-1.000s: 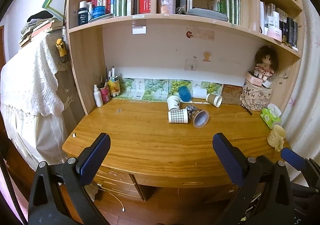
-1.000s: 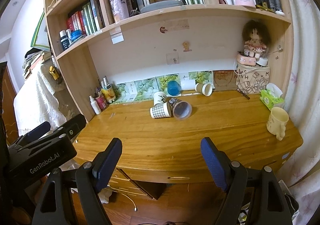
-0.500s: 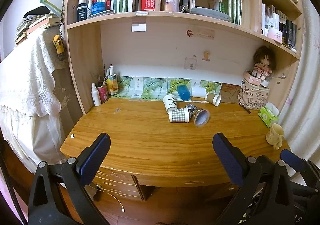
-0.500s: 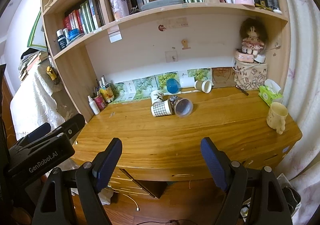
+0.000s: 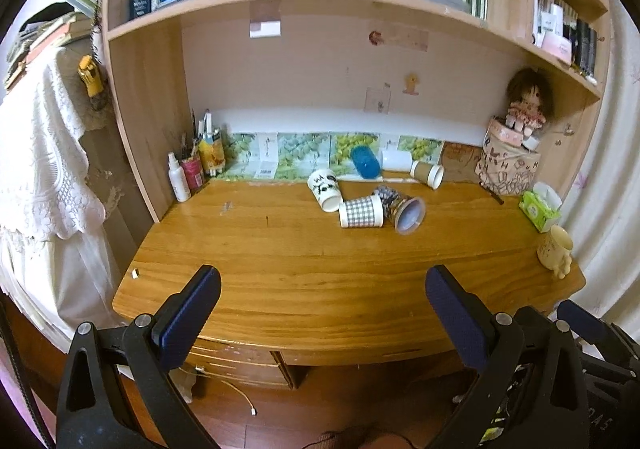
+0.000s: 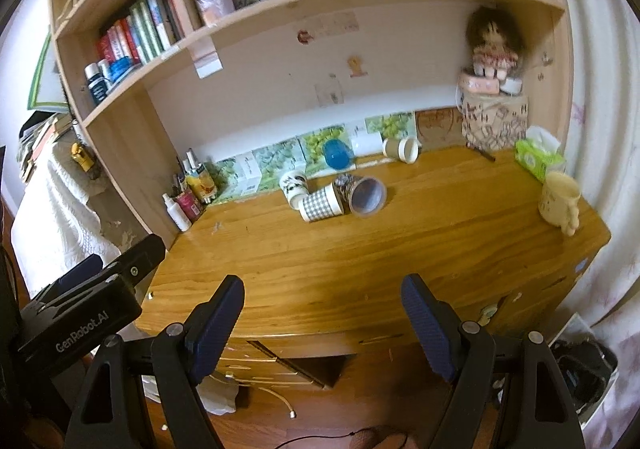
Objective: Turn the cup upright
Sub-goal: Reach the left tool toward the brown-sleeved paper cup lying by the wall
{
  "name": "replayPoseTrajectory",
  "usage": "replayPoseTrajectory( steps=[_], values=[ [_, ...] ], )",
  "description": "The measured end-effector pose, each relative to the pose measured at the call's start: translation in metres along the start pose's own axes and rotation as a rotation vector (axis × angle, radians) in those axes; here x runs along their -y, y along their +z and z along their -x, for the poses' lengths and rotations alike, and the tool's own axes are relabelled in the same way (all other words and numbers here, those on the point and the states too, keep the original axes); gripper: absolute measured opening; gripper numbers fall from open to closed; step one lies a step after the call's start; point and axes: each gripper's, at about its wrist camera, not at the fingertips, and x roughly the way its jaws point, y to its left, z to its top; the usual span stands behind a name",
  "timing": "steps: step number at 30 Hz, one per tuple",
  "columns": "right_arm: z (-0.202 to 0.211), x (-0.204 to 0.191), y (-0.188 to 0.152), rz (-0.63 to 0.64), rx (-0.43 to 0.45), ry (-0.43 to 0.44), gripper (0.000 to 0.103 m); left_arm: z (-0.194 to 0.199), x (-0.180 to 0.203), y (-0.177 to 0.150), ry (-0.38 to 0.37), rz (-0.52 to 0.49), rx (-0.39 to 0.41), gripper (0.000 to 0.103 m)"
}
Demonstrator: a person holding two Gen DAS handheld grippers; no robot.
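Observation:
Several paper cups lie on their sides near the back middle of the wooden desk [image 5: 320, 265]: a checked cup [image 5: 361, 211], a dark patterned cup [image 5: 402, 208] with its mouth facing me, a white cup with black marks [image 5: 325, 190], a blue cup [image 5: 365, 162] and a brown cup [image 5: 427, 173]. They also show in the right wrist view, the checked cup [image 6: 321, 202] among them. My left gripper [image 5: 323, 295] is open and empty over the desk's front edge. My right gripper [image 6: 323, 303] is open and empty, also at the front edge, far from the cups.
A cream mug [image 5: 554, 249] stands upright at the desk's right edge beside a green tissue pack [image 5: 538, 209]. Bottles and a pen holder [image 5: 192, 173] fill the back left corner. A doll on a box [image 5: 512, 153] sits at back right. Shelves of books hang above.
Both grippers have moved closer to the desk and a little higher, so the cups look larger. Neither gripper has opened or shut. The cups have not moved.

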Motion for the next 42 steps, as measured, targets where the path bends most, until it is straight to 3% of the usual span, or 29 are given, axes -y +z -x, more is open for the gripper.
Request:
replayPoseTrajectory(
  steps=[15,31,42],
  values=[
    [-0.062,0.027,0.027,-0.1,-0.118,0.013,0.081,-0.068,0.009,0.026,-0.016,0.025,-0.12,0.102],
    [-0.15,0.091,0.111,-0.157,-0.18,0.073,0.081,-0.145,0.072,0.091,0.02,-0.065,-0.142,0.102],
    [-0.2,0.136,0.154,-0.205,-0.231,0.093,0.082,-0.205,0.106,0.125,0.021,-0.099,-0.225,0.102]
  ],
)
